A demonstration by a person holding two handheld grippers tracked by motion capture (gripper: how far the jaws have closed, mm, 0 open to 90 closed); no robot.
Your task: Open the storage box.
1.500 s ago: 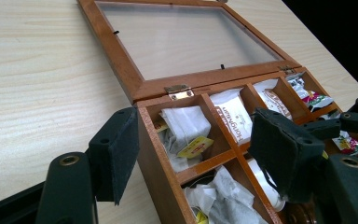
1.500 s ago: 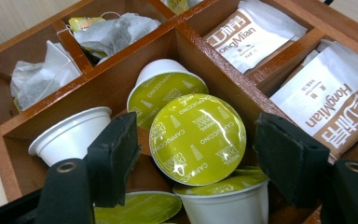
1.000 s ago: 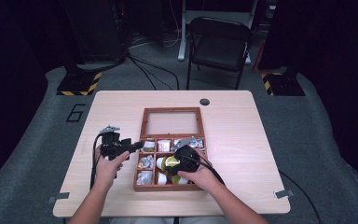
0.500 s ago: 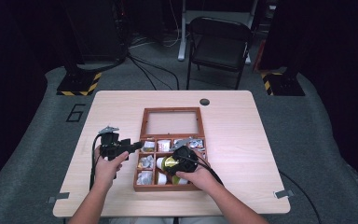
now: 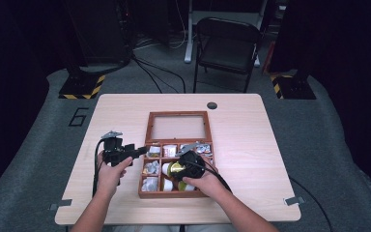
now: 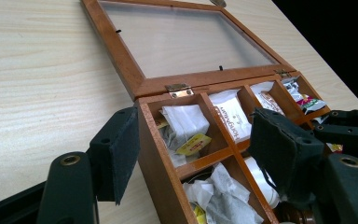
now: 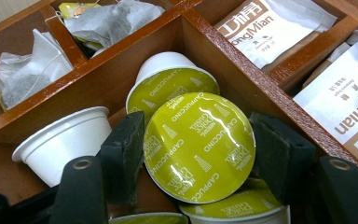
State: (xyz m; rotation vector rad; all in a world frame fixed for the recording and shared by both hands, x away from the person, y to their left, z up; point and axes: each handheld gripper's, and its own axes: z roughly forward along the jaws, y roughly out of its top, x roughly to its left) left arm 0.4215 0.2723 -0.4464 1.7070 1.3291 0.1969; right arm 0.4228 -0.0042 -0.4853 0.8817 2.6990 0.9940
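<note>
A round coffee pod (image 7: 199, 147) with a shiny yellow-green lid marked CAPPUCCINO, right between the two black jaws of the right gripper (image 7: 198, 154). One jaw pad on each side of the lid, both touching its edge, so closed on the pod. Tilted up over more pods of the same kind in the middle part of the wooden box (image 5: 174, 188). Next to it a white pod (image 7: 63, 142) lying on its side.

Left gripper (image 6: 193, 154) with jaws wide apart, holding nothing. One jaw outside the box's left wall, close beside it, the other over the inside of the box. Cannot tell if the pads touch the wood.

Much the same as a moment ago: both hands in the same spots, box in the same place on the table (image 5: 270, 145).

Box split into small parts. Tea bags (image 6: 184, 126) with yellow tags in the left ones. White packets (image 7: 270, 30) with brown print in the ones past the pods. Glass lid (image 5: 176, 126) open and lying flat on the table behind the box. Black chair (image 5: 227, 46) beyond the far edge of the table.
</note>
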